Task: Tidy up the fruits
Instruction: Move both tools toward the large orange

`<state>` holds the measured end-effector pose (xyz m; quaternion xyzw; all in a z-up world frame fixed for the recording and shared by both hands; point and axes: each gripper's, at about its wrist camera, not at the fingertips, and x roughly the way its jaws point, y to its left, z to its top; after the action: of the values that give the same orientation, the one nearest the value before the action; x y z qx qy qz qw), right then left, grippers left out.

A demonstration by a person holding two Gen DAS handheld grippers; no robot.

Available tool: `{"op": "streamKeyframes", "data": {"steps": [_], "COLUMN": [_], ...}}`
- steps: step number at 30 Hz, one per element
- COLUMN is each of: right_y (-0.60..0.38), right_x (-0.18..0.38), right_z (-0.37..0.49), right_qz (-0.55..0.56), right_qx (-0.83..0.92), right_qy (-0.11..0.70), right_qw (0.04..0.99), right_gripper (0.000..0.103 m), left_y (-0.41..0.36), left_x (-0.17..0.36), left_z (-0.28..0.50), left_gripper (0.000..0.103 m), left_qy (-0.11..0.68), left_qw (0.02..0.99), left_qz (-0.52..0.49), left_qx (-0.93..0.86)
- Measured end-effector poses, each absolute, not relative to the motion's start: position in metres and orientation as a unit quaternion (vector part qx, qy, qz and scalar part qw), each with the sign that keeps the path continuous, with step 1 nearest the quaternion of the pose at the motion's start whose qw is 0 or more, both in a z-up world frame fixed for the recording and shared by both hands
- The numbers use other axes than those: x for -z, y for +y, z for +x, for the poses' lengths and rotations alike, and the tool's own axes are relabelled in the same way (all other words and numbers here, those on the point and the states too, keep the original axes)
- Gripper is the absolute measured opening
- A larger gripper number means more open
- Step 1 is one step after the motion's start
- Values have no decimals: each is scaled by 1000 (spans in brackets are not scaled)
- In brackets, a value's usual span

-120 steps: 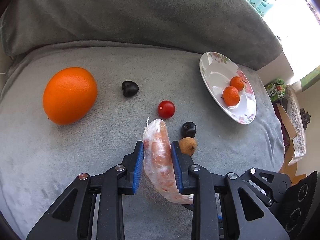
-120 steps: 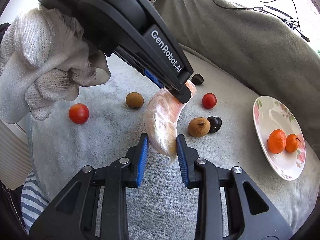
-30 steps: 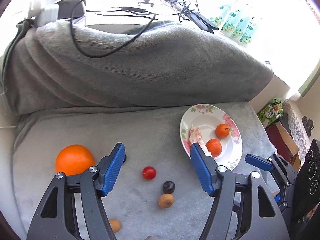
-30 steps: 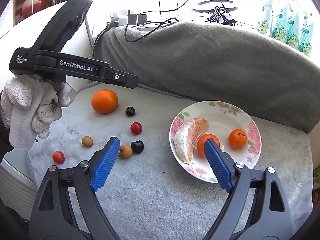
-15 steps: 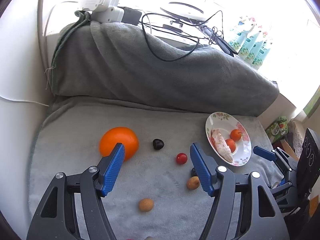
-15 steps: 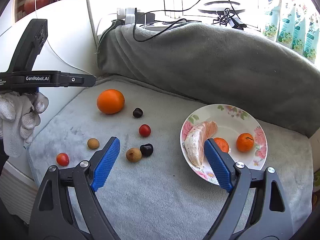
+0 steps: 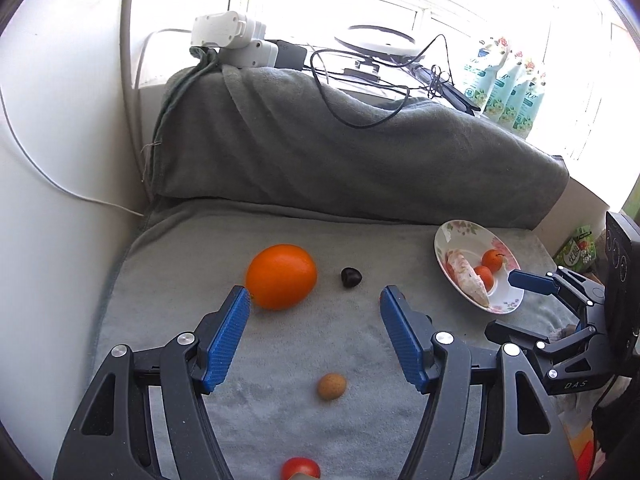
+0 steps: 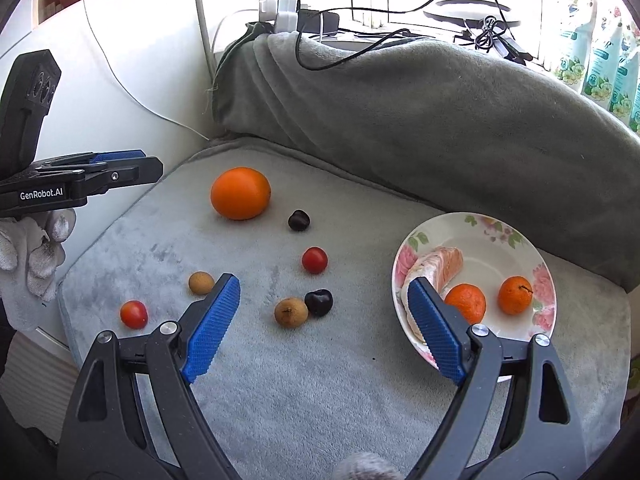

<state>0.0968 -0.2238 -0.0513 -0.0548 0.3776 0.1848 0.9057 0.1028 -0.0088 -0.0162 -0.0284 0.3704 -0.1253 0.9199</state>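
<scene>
1. Bright window [image 7: 360, 4] across the back, strongly overexposed by daylight.
2. White wall [image 7: 60, 160] at left, a thin white cable [image 7: 40, 172] trailing down it.
3. Grey blanket [image 8: 440, 120] draped over a raised back ledge and the flat seat below.
4. White power adapters [image 7: 232, 40] and black cables [image 7: 360, 92] on the sill.
5. Green-and-white pouches [image 7: 508, 88] standing at right by the window.

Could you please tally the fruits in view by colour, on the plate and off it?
Orange: 3: big orange, two small ones
Red: 2
Dark: 2
Brown: 2
Pale peeled segment: 1
Total: 10
</scene>
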Motion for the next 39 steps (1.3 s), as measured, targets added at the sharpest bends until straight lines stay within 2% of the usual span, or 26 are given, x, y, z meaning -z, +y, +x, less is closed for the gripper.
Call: {"op": "streamKeyframes", "data": {"steps": [11, 23, 39], "right_y": [-207, -190, -141], "right_x": [51, 51, 74], "right_z": [114, 159, 209], "right_qz": [-58, -4, 37], "right_qx": [-194, -208, -250], "right_qy": [382, 398, 433], "right_qw": [902, 893, 865], "right_gripper": [88, 88, 88], "left_y": [16, 45, 40], "left_x": [35, 79, 104], "left_z": [96, 101, 139], "left_gripper": [68, 68, 67], "left_qy": [376, 407, 424], "left_qw": [917, 900, 884], "left_qz": [-57, -116, -143], "left_qx": [121, 106, 134]}}
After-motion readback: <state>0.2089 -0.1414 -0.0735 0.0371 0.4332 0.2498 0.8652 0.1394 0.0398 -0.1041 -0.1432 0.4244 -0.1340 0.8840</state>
